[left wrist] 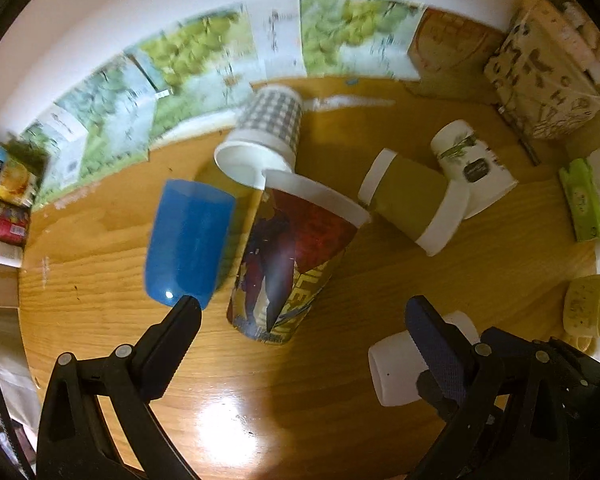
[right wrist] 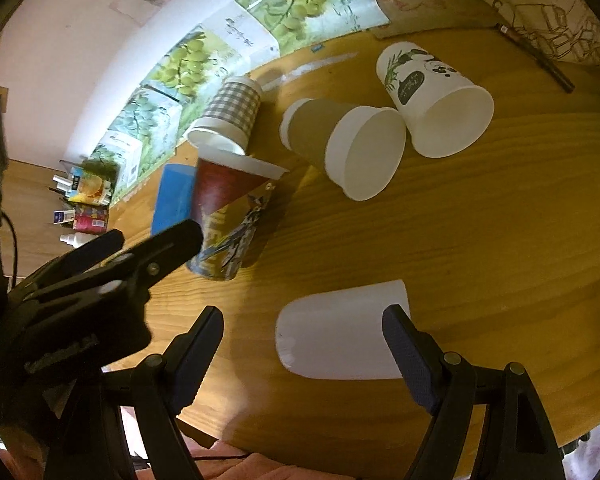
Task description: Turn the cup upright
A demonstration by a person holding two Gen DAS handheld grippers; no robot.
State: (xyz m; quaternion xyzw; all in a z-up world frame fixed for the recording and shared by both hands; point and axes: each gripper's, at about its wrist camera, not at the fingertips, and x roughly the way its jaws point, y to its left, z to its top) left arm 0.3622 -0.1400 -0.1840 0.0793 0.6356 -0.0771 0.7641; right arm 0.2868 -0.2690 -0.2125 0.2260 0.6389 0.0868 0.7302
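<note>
Printed cup (left wrist: pixel 288 264): a tall paper cup with a dark red, yellow and blue picture and a white rim; it is seen lying on its side on the bench (left wrist: pixel 340 420), its mouth turned toward the checked cup (left wrist: pixel 268 120).
Landmark: the printed cup is used for all places below.
Blue cup (left wrist: pixel 188 240): lying just beside the printed cup, on the side of the left tool.
Checked cup: lying behind the printed cup, its white mouth touching the printed cup's rim.
Brown-sleeved cup (right wrist: pixel 340 144): lying near the printed cup, on the opposite side from the blue cup; its rim is beside a white leaf-printed cup (right wrist: pixel 436 100).
Left tool (left wrist: pixel 300 312): fingers are held wide apart; the printed cup is seen between them, but not touched.
Right tool (right wrist: pixel 300 336): fingers are held wide apart, around a plain white cup (right wrist: pixel 340 332) that lies nearer to the camera than the printed cup.
Left view only: a yellow mug (left wrist: pixel 588 308) and a green packet (left wrist: pixel 584 200) are shown, well apart from the printed cup.
Right view only: the open white insides of the two far cups are shown, and the left tool from outside.
</note>
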